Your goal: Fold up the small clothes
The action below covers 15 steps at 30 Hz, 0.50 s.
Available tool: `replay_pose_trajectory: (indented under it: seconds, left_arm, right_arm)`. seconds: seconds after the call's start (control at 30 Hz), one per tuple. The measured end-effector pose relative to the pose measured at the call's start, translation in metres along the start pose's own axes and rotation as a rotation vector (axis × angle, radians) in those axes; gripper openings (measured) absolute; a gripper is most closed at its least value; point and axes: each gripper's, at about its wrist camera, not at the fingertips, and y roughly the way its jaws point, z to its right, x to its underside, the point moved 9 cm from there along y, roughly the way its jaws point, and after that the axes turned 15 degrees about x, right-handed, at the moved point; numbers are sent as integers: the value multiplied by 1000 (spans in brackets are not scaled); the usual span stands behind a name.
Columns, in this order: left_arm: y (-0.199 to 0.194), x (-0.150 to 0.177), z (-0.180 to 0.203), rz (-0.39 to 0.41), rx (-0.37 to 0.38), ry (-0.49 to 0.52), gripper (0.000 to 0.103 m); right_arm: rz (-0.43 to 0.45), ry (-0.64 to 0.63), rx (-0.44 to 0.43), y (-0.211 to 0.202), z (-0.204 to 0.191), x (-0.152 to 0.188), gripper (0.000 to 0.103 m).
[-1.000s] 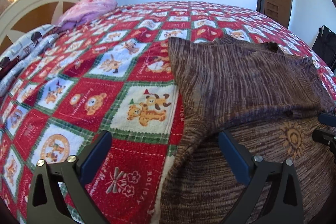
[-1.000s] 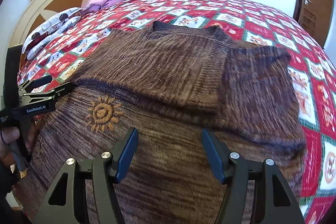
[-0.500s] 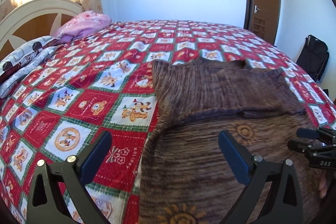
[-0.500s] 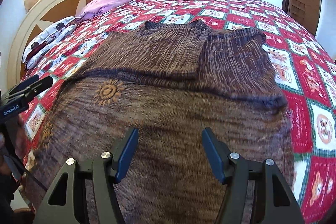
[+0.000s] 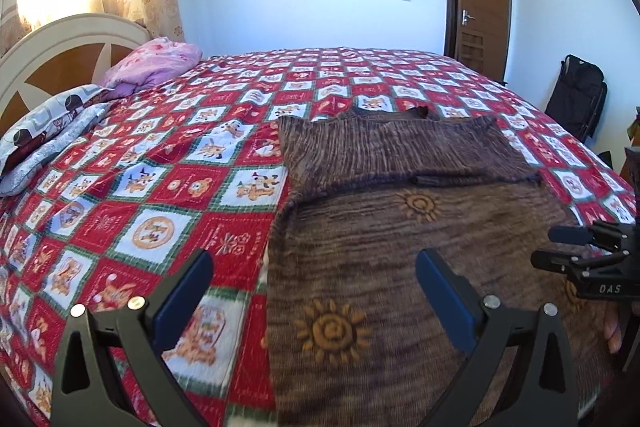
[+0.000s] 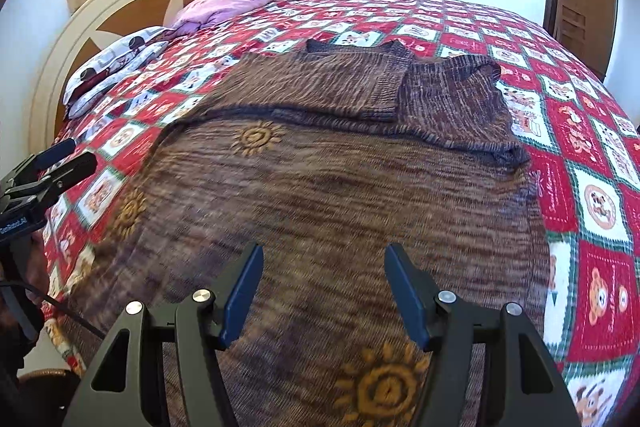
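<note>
Both the left gripper (image 5: 312, 295) and right gripper (image 6: 322, 297) hover spread over the sweater (image 6: 340, 187), empty; a one-layer pinch (loose knit) could drag the folded sleeves (image 6: 360, 83) askew.

A brown, streaky knitted sweater with orange sun motifs (image 6: 320, 195) lies flat, spread across the bed. Both sleeves are folded inward over the chest at its far end, the left one overlapping the right. The collar points away, and the hem lies nearest the cameras.
</note>
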Motion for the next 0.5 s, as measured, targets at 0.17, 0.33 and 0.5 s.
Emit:
replay_pose_trajectory:
  seconds: [0.17, 0.33, 0.5]
  left_arm:
    - [-21, 7, 2, 1, -13, 35, 103]
    - [-37, 24, 2, -23, -20, 37, 103]
    - [-50, 41, 9, -41, -9, 51, 103]
  right_arm:
    - [5, -10, -3, -12, -6, 8, 64]
    - [13, -25, -3, -27, -10, 14, 64]
    - [24, -32, -7, -42, -13, 20, 64]
